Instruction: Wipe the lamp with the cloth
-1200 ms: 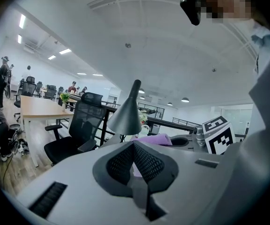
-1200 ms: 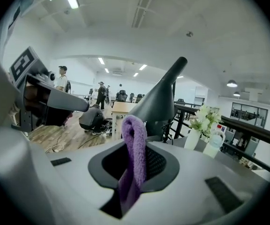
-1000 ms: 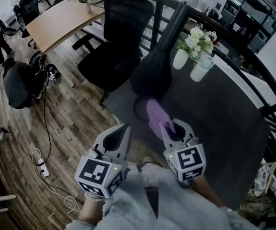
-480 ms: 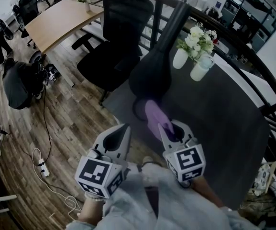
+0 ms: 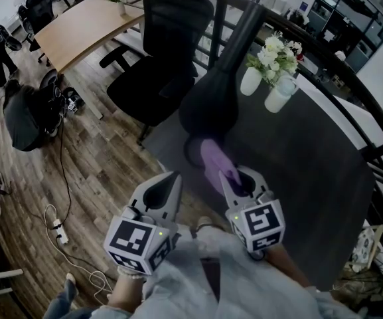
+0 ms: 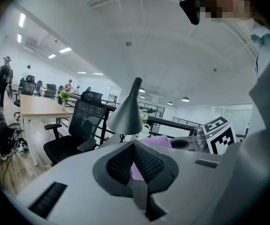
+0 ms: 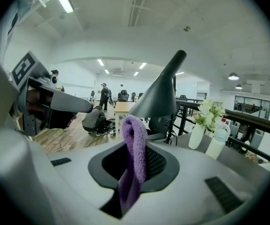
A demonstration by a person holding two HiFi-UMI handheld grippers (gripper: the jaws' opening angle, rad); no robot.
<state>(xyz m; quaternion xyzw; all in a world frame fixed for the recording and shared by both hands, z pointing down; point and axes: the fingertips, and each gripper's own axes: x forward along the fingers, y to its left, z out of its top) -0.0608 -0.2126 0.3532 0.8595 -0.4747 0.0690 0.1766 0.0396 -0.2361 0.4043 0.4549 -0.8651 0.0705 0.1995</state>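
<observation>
A black desk lamp stands on the dark table [image 5: 304, 158], its cone shade [image 5: 208, 108] hanging over its ring base [image 5: 192, 153]. The purple cloth [image 5: 214, 159] lies just in front of the shade, stretching from my right gripper [image 5: 237, 178], which is shut on its near end. In the right gripper view the cloth [image 7: 134, 139] stands folded between the jaws, with the lamp shade [image 7: 157, 97] close behind it. My left gripper [image 5: 166, 183] hovers beside the table's near-left corner, shut on nothing. In the left gripper view, past the left gripper [image 6: 134, 148], are the shade [image 6: 125, 112] and the cloth [image 6: 159, 141].
Two white vases with flowers [image 5: 271, 78] stand behind the lamp on the table. A black office chair [image 5: 158, 65] sits left of the lamp, off the table. A railing [image 5: 350, 78] runs along the table's far side. Cables and a power strip [image 5: 58, 231] lie on the wood floor.
Both grippers stay almost where they were; the cloth and right gripper have edged slightly left. A person's leg has come into view on the floor at the lower left.
</observation>
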